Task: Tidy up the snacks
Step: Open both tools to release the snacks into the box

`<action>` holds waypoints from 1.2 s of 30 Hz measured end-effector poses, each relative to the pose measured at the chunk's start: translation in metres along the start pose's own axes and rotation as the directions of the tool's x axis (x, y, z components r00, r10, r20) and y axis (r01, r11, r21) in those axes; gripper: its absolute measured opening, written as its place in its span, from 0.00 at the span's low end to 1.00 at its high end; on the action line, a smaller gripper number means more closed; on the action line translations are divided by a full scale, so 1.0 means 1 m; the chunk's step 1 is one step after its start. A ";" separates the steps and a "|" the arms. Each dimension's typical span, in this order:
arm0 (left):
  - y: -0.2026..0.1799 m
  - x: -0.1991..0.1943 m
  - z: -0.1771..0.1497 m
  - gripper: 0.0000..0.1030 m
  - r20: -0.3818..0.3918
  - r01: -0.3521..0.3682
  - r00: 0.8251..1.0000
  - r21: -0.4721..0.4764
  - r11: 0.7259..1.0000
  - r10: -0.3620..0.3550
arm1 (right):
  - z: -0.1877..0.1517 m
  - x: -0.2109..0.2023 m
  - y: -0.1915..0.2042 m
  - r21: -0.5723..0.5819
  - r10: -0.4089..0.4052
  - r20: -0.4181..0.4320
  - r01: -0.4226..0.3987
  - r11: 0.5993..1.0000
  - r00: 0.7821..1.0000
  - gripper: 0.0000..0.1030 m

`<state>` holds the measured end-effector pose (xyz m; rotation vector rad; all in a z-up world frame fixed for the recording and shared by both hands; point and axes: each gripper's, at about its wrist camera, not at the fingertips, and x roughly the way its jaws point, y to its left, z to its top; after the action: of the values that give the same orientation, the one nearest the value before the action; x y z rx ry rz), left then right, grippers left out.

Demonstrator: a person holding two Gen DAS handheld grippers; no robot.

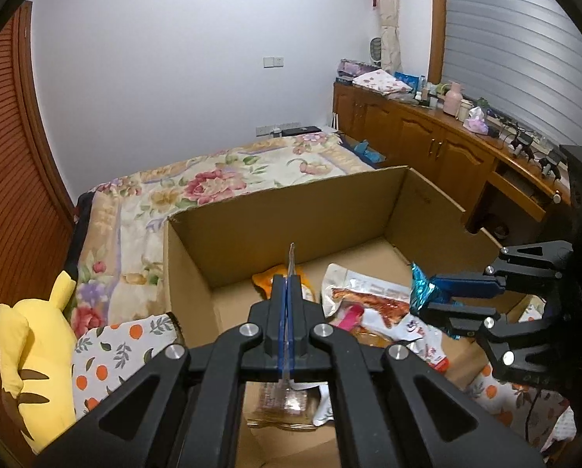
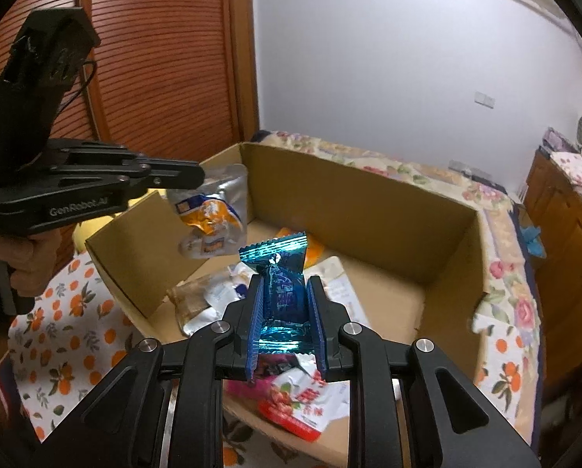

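left claw [image 1: 289,292]: clamped flat on the top edge of a silver-and-orange snack pouch [image 2: 209,210]; the pouch hangs below the tips, over the near-left corner of the cardboard box [image 1: 275,210]. In the left wrist view only a thin edge of the pouch shows between the blue pads.
right claw [image 2: 285,304]: narrow, pinching a blue foil candy wrapper [image 2: 281,273] by its sides; the crimped top end sticks up past the fingertips. Held over the box interior.
box: open top, sits on the bed [image 1: 220,175]; the left flap is folded outward.
box contents: a loose pile of snack packs on the floor of the box. A red-and-white pack [image 2: 302,405] lies nearest the front edge, an orange pack [image 1: 265,279] toward the back wall, a white pack with a red picture [image 1: 372,300] in the middle, and a clear pack of brown pieces [image 2: 191,300] by the left wall.
person: a hand [image 2: 22,261] grips the left claw's handle, at the left edge of the right wrist view.
bed: floral quilt; an orange-print cloth [image 1: 111,351] lies under the front of the box.
other: a yellow plush toy [image 1: 33,347] sits left of the box, beside the cloth.
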<state>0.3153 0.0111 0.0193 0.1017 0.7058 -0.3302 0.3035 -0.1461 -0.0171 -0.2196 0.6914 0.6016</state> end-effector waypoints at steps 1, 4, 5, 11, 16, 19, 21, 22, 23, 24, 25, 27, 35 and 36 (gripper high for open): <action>0.002 0.002 -0.001 0.00 -0.003 -0.003 1.000 -0.002 1.000 0.003 | 0.001 0.003 0.002 -0.002 0.006 -0.005 -0.006 1.000 1.000 0.20; 0.008 0.006 -0.001 0.00 -0.008 -0.010 1.000 -0.008 1.000 0.010 | 0.006 0.012 0.009 -0.011 0.021 -0.022 -0.021 1.000 1.000 0.20; 0.010 0.007 -0.001 0.00 -0.008 -0.013 1.000 -0.010 1.000 0.013 | 0.008 0.016 0.012 -0.015 0.028 -0.030 -0.029 0.999 0.999 0.20; 0.015 0.007 -0.002 0.00 -0.002 -0.026 1.000 -0.016 1.000 0.026 | 0.014 0.036 0.023 -0.011 0.053 -0.065 -0.054 0.998 0.996 0.20; 0.019 0.005 -0.005 0.01 0.004 -0.031 1.000 -0.028 0.999 0.031 | 0.015 0.046 0.020 0.030 0.068 -0.085 -0.065 0.997 0.994 0.21; 0.020 -0.001 -0.008 0.02 0.010 -0.028 1.000 -0.038 0.999 0.029 | 0.015 0.048 0.016 0.052 0.071 -0.088 -0.067 0.996 0.994 0.22; 0.020 -0.005 -0.010 0.03 0.014 -0.026 1.000 -0.042 0.999 0.027 | 0.016 0.046 0.016 0.053 0.057 -0.082 -0.052 0.997 0.995 0.23; 0.019 -0.009 -0.011 0.03 0.018 -0.024 1.000 -0.039 0.999 0.025 | 0.016 0.046 0.018 0.054 0.056 -0.080 -0.051 0.997 0.995 0.25; 0.018 -0.012 -0.012 0.03 0.023 -0.022 0.999 -0.036 0.999 0.023 | 0.016 0.044 0.018 0.059 0.055 -0.076 -0.050 0.997 0.996 0.27; 0.016 -0.017 -0.014 0.05 0.029 -0.018 0.999 -0.033 0.999 0.019 | 0.016 0.040 0.018 0.062 0.049 -0.067 -0.045 0.997 0.997 0.28; 0.014 -0.020 -0.015 0.06 0.031 -0.015 0.999 -0.033 0.999 0.016 | 0.017 0.039 0.019 0.062 0.044 -0.062 -0.040 0.997 0.997 0.30; 0.012 -0.029 -0.018 0.09 0.041 -0.007 0.999 -0.032 0.999 0.008 | 0.017 0.032 0.019 0.067 0.032 -0.054 -0.028 0.997 0.998 0.30; 0.001 -0.066 -0.034 0.36 0.084 -0.009 0.996 -0.020 1.000 0.011 | 0.007 -0.005 0.030 0.083 0.007 -0.005 -0.006 0.997 1.000 0.36; 0.000 -0.070 -0.036 0.37 0.087 -0.008 0.996 -0.021 1.000 0.010 | 0.006 -0.009 0.032 0.084 0.005 0.000 -0.005 0.996 1.000 0.36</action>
<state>0.2432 0.0370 0.0370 0.0701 0.6224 -0.3171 0.2823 -0.1221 -0.0064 -0.1400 0.7157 0.5758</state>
